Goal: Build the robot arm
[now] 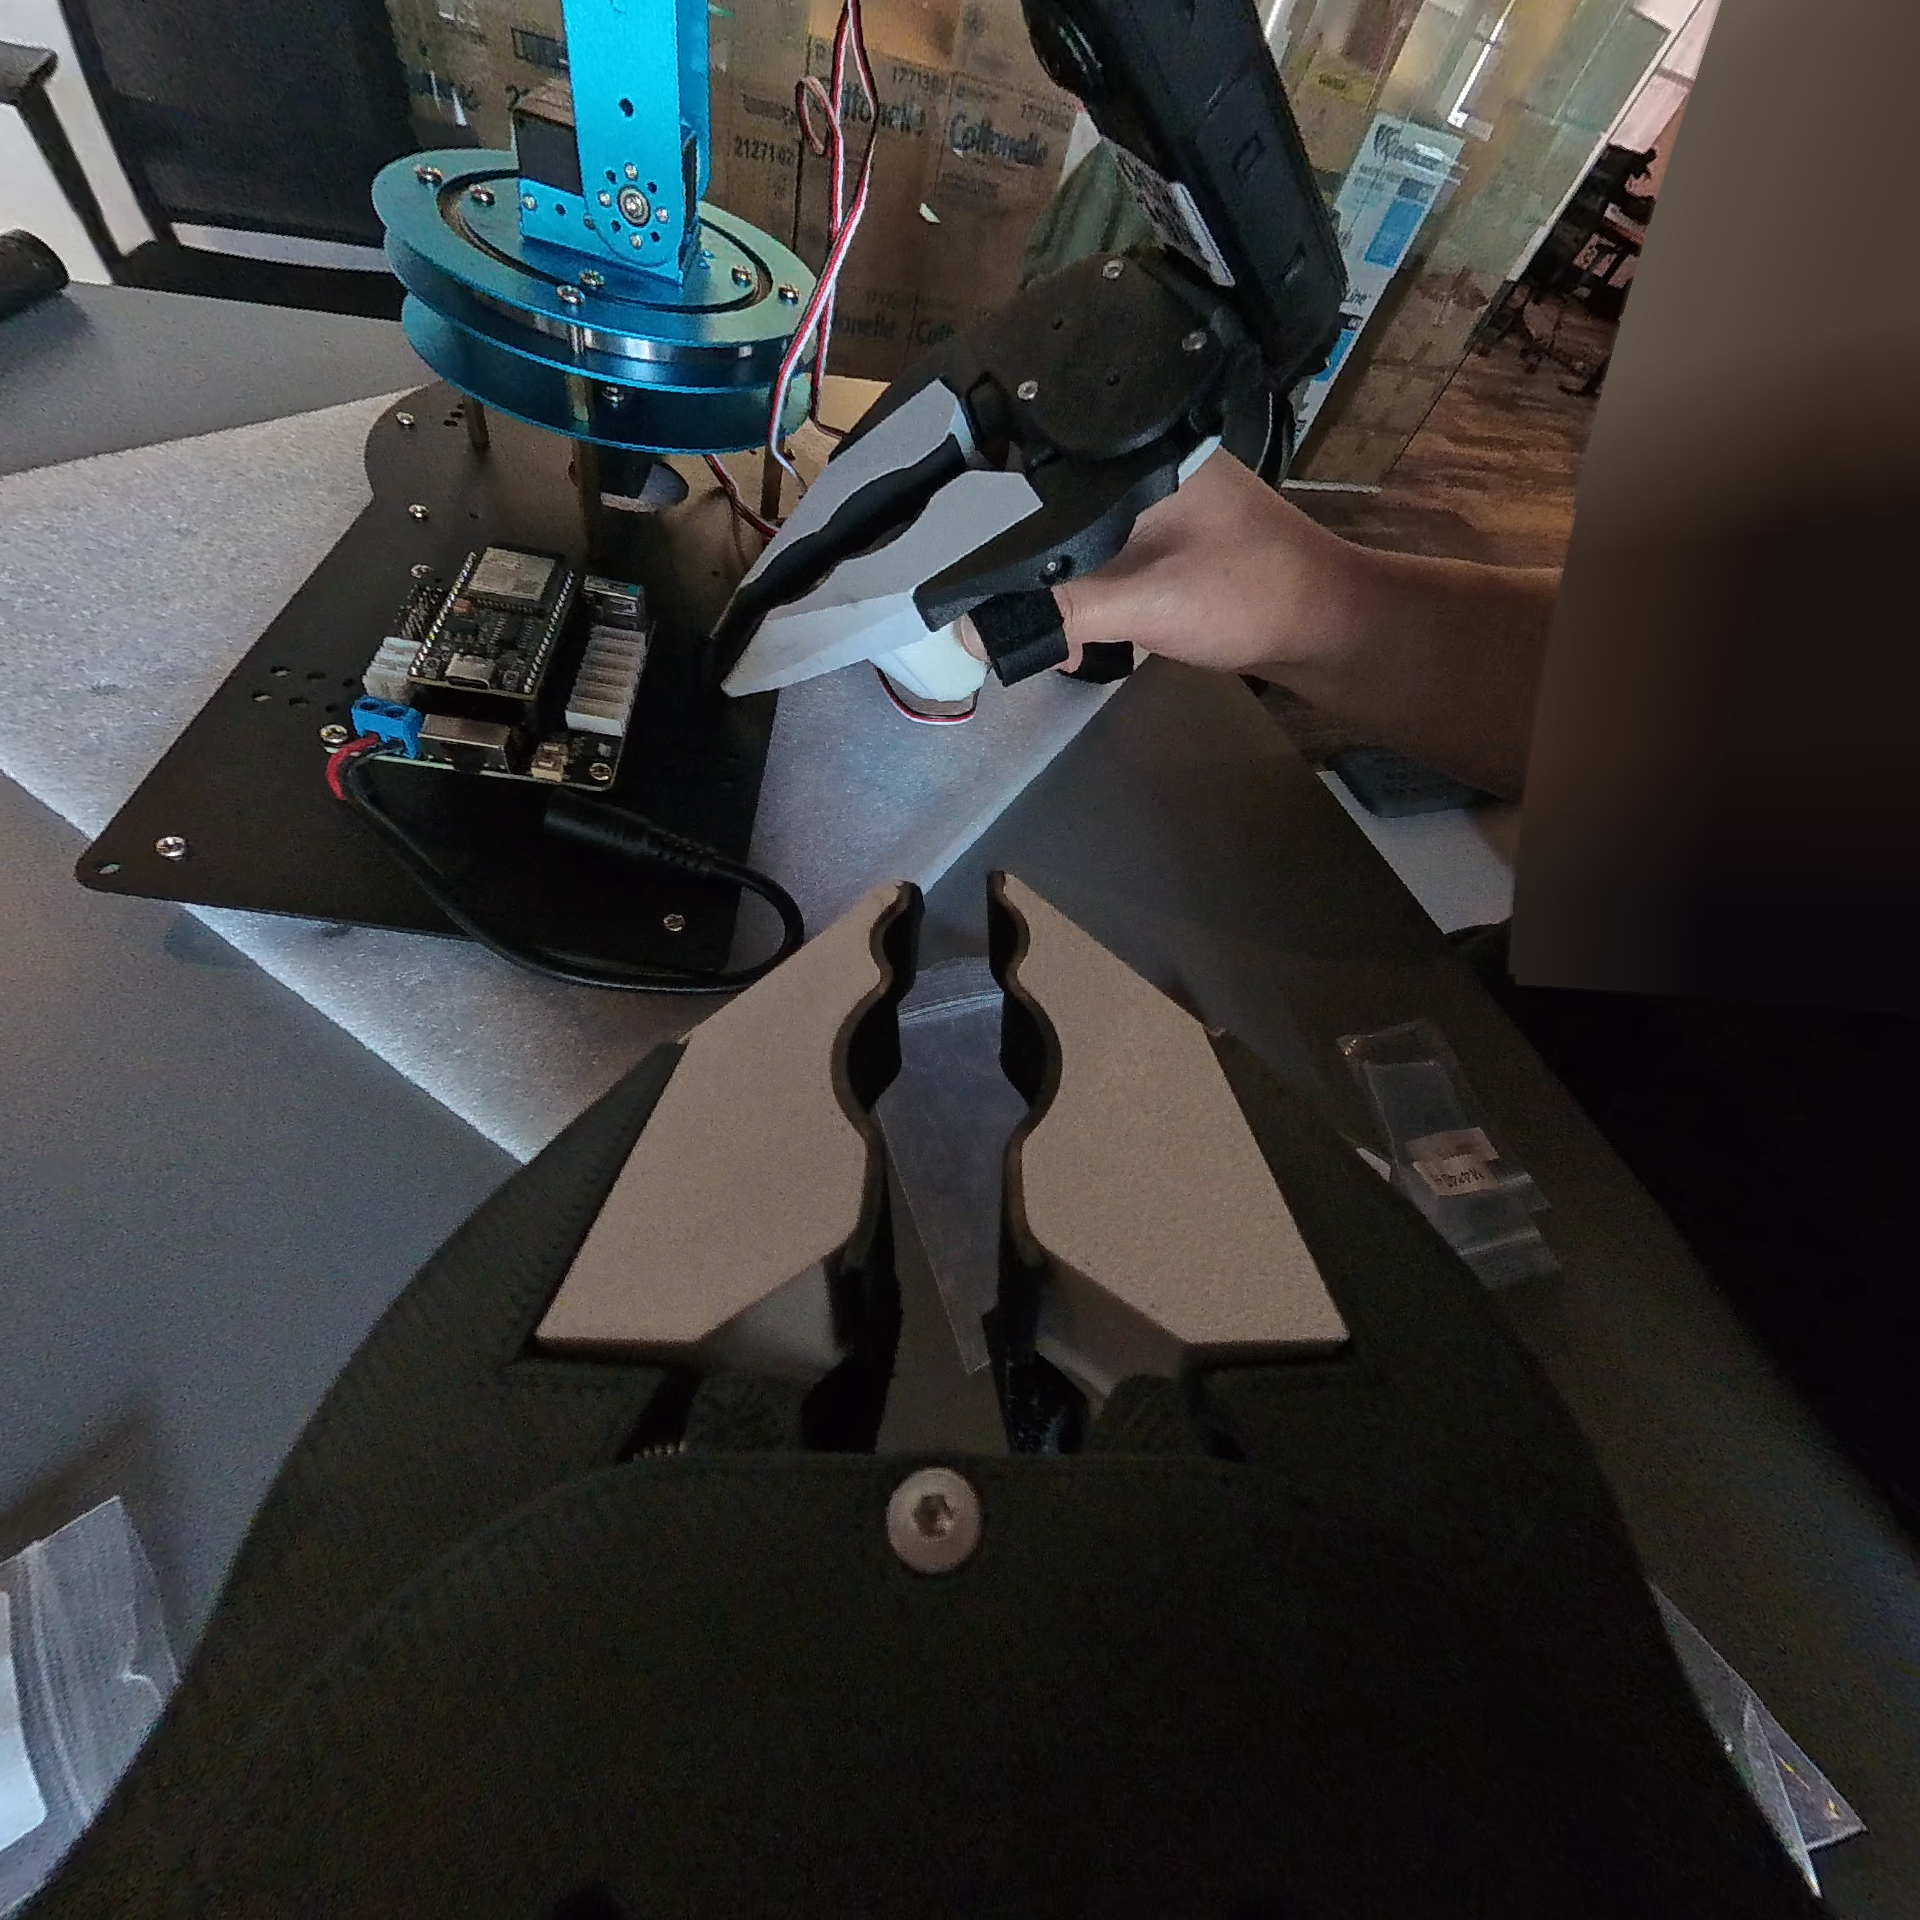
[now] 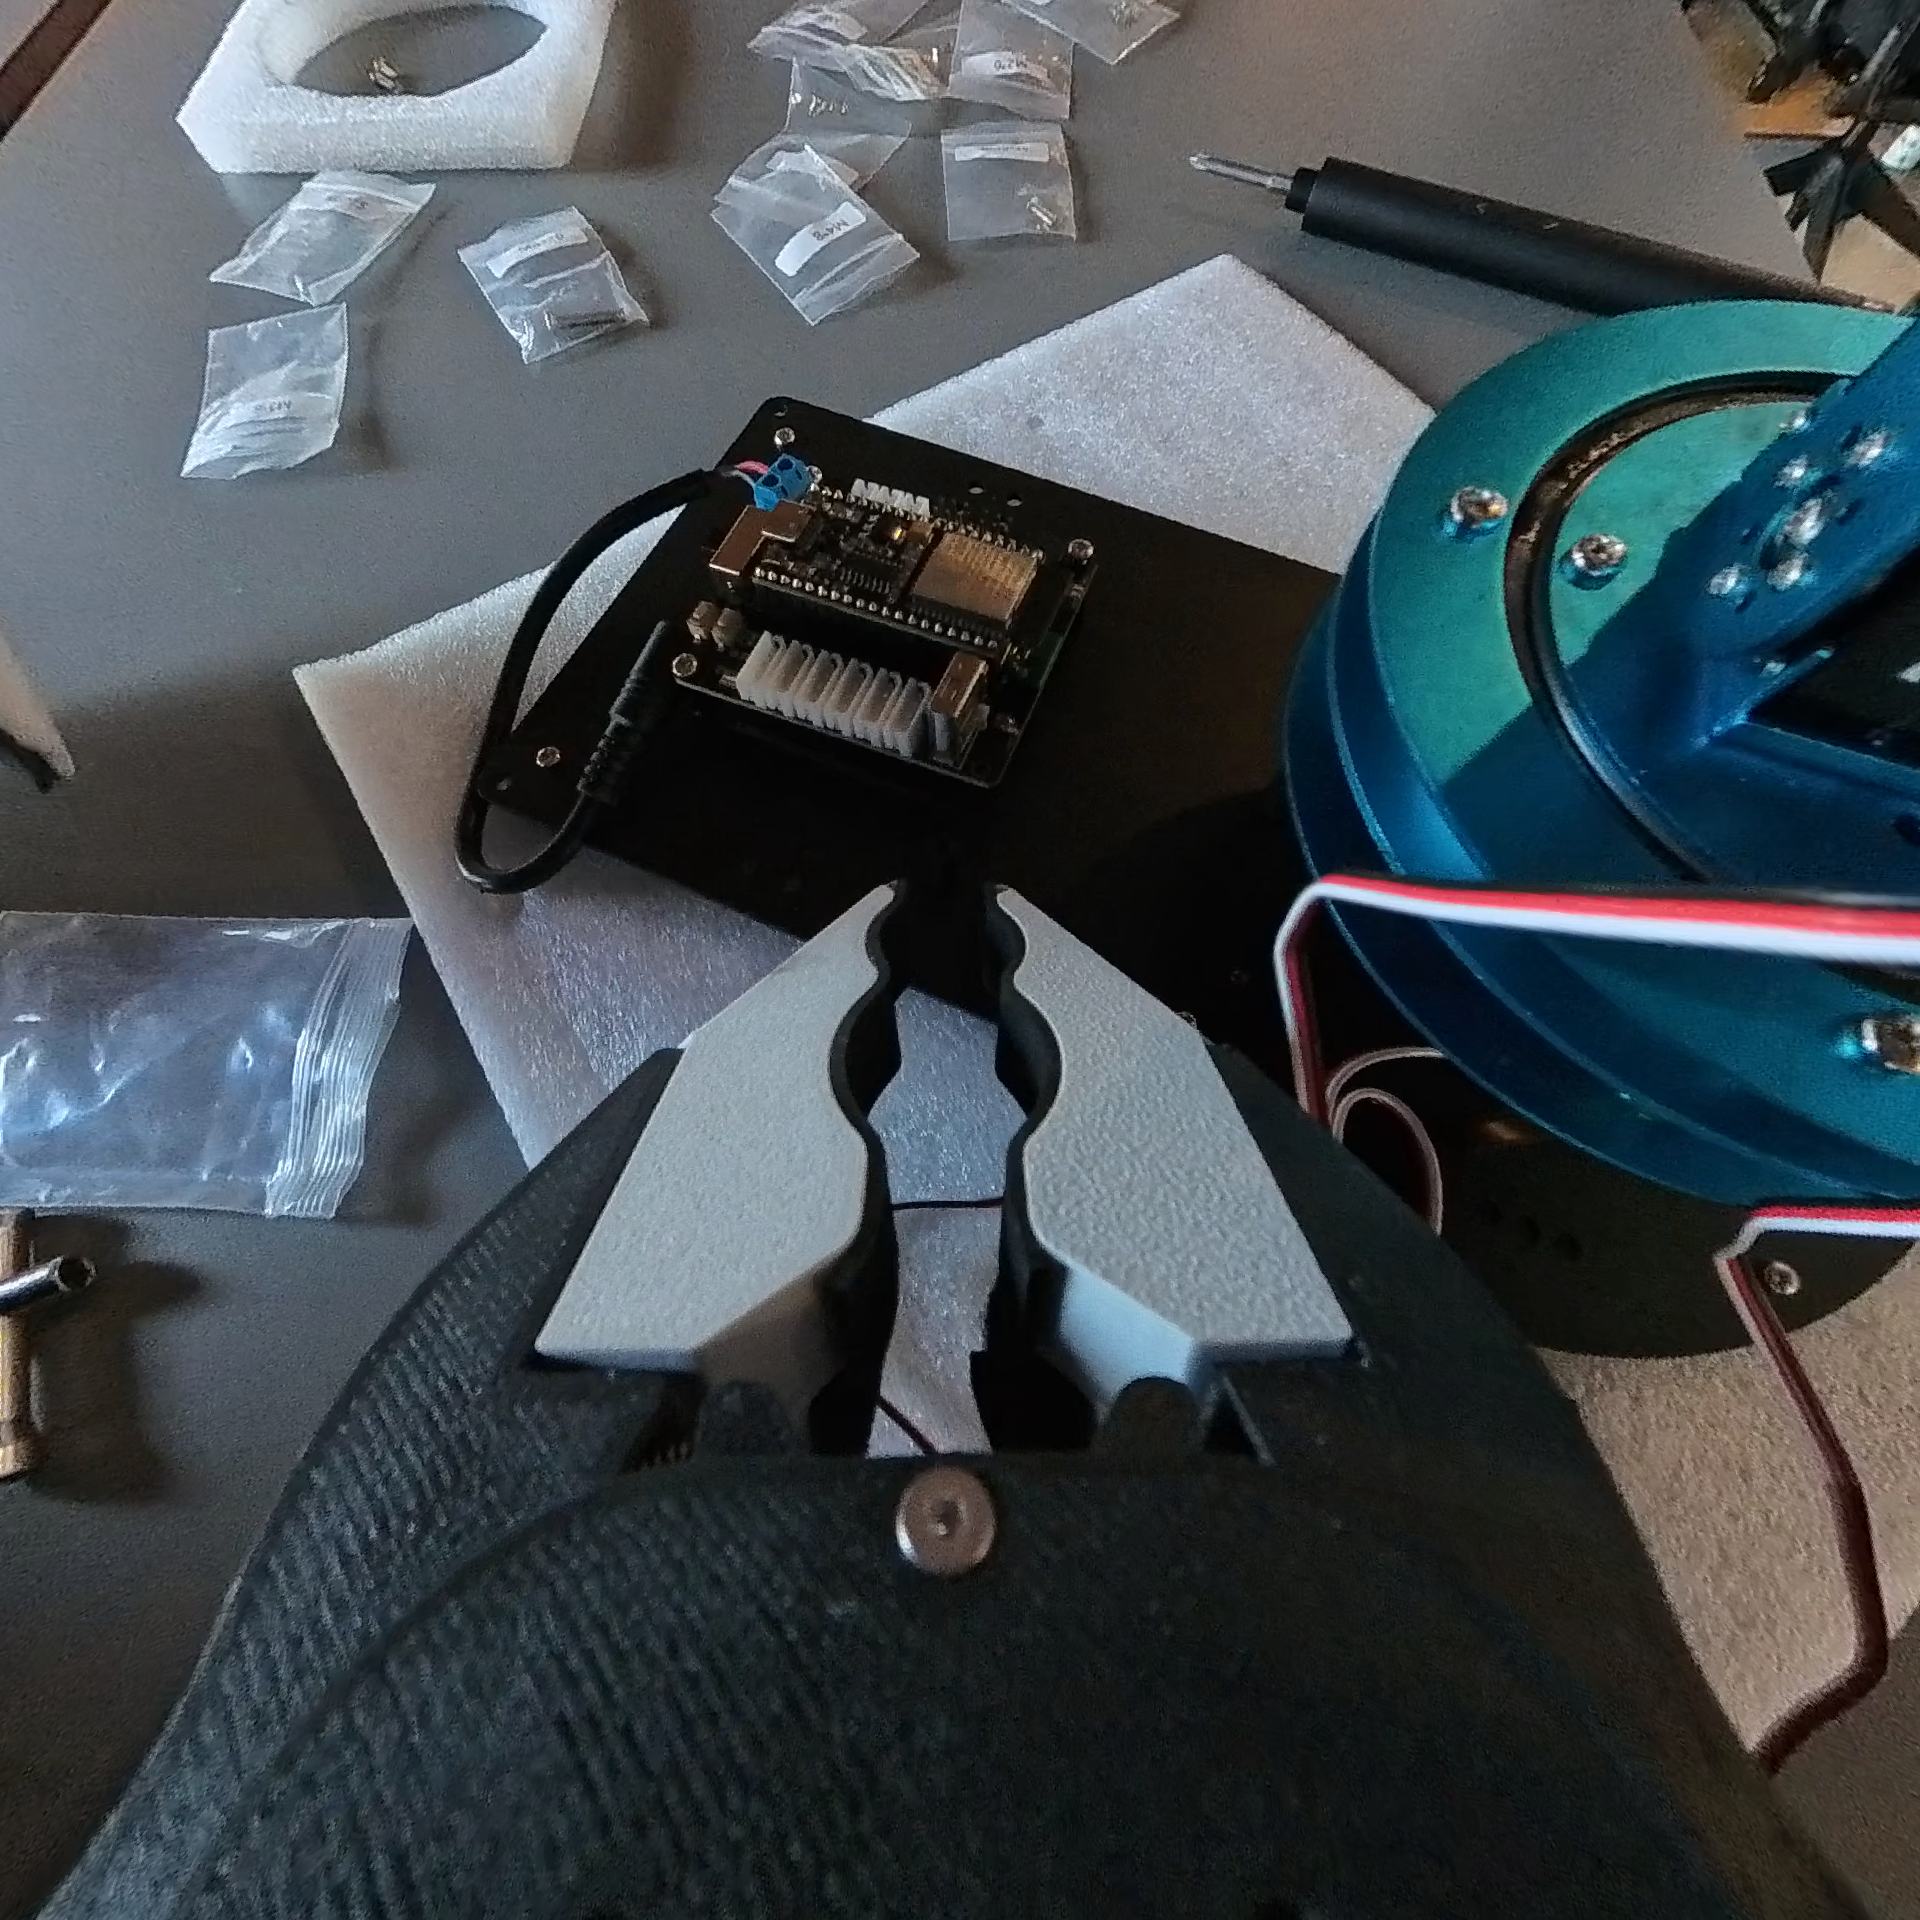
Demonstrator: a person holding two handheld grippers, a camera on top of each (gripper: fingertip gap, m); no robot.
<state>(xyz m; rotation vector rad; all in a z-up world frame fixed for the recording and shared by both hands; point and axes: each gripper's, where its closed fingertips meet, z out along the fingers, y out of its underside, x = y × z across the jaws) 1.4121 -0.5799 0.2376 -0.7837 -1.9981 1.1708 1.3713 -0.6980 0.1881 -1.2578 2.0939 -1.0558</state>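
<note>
A black base plate (image 1: 260, 810) (image 2: 1174, 665) lies on a white foam sheet (image 1: 156, 582) (image 2: 1143, 353). It carries a circuit board (image 1: 499, 665) (image 2: 883, 623) and a blue metal turntable (image 1: 592, 301) (image 2: 1558, 675) with red-and-white wires (image 2: 1558, 914). My right gripper (image 2: 940, 899) (image 1: 727, 670), held by a hand (image 1: 1195, 582), has its tips at the plate's edge beside the board, jaws a narrow gap apart, with a thin wire crossing behind the gap. My left gripper (image 1: 953, 904) hovers in front of the plate, jaws narrowly apart, over a clear plastic bag (image 1: 945, 1143).
A black cable with a barrel plug (image 1: 623, 831) (image 2: 520, 727) loops off the plate. Several small clear bags (image 2: 831, 239), a foam block with a hole (image 2: 395, 94), a black screwdriver (image 2: 1455, 229), a large zip bag (image 2: 177, 1060) and a metal tool (image 2: 21, 1340) lie on the grey table. One gripper's finger ends stand about 15 centimetres off the other's.
</note>
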